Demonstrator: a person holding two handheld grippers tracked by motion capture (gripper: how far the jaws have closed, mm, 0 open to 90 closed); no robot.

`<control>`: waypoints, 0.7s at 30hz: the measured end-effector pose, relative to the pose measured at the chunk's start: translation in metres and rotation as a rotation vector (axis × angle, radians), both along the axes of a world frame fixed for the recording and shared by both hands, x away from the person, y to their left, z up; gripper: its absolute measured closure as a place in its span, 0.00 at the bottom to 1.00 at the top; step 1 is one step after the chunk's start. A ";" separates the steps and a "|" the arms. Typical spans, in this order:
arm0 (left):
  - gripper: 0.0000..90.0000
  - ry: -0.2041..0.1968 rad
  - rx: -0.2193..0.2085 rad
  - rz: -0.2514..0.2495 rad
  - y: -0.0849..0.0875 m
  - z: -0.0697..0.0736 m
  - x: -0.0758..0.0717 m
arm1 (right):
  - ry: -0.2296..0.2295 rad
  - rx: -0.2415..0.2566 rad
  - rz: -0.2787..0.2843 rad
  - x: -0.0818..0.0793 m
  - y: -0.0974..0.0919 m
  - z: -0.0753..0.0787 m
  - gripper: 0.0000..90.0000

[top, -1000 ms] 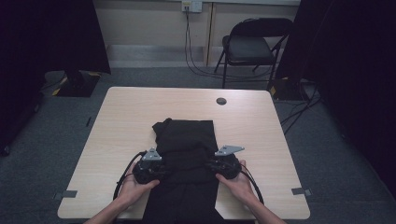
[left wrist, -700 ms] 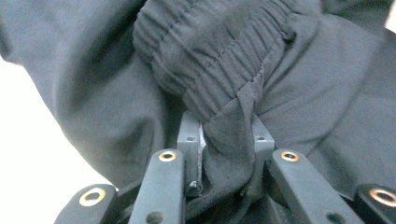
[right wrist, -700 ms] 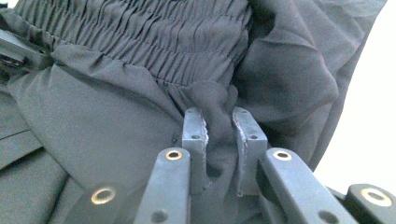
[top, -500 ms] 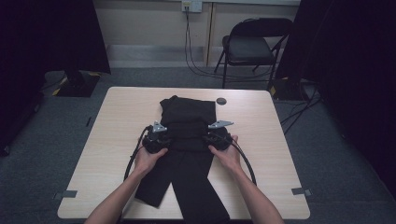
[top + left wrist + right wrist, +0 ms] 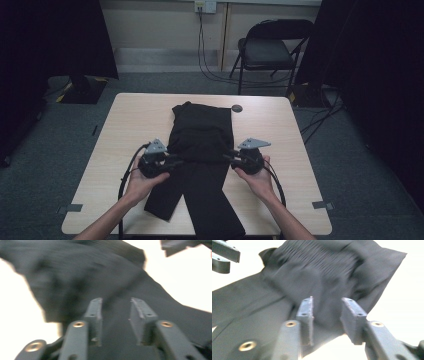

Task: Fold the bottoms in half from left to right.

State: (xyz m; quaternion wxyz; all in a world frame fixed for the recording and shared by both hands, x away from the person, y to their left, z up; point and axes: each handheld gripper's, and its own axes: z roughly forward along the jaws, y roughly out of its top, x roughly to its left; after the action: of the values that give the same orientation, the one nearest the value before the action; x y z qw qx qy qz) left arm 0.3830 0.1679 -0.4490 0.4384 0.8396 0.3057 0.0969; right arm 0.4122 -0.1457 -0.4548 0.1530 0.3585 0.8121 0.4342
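One pair of black trousers [image 5: 202, 150] lies folded on the surface [image 5: 115, 130]. Two hand-held grippers, left [image 5: 172, 162] and right [image 5: 231, 157], flank it, jaws just spread, nothing between them.

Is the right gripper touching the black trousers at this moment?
Apart. In the right gripper view the gripper stands open with no cloth between its pads; the black trousers lie beyond them. The jaws have just been opening.

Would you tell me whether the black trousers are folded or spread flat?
Partly folded: the black trousers have their waist half doubled over the legs, which stay spread.
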 end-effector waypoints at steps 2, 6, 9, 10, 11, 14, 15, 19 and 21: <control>0.79 0.018 0.035 -0.061 -0.015 -0.013 -0.010 | 0.019 -0.023 0.048 -0.009 0.007 -0.008 0.82; 0.80 0.050 0.098 -0.107 -0.036 -0.032 -0.013 | 0.054 -0.086 0.108 -0.016 0.024 -0.028 0.84; 0.79 0.059 0.117 -0.153 -0.042 -0.037 -0.017 | 0.064 -0.095 0.118 -0.014 0.027 -0.034 0.84; 0.79 0.057 0.131 -0.156 -0.043 -0.039 -0.019 | 0.062 -0.104 0.114 -0.014 0.026 -0.036 0.83; 0.81 0.035 0.159 -0.167 -0.044 -0.041 -0.022 | 0.067 -0.101 0.114 -0.013 0.025 -0.037 0.82; 0.84 0.021 0.187 -0.168 -0.041 -0.040 -0.025 | 0.067 -0.107 0.114 -0.014 0.020 -0.041 0.82; 0.84 0.020 0.194 -0.167 -0.038 -0.039 -0.026 | 0.064 -0.116 0.110 -0.014 0.019 -0.041 0.82; 0.85 0.030 0.211 -0.123 -0.023 -0.038 -0.029 | 0.046 -0.136 0.092 -0.011 0.015 -0.041 0.83; 0.85 0.033 0.234 -0.094 -0.012 -0.036 -0.029 | 0.044 -0.143 0.084 -0.010 0.011 -0.041 0.83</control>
State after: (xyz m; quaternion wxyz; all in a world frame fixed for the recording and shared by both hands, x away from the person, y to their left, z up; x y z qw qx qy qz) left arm 0.3542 0.1556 -0.4853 0.3364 0.9000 0.2597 0.0972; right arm 0.4025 -0.1348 -0.4957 0.1420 0.3218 0.8585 0.3731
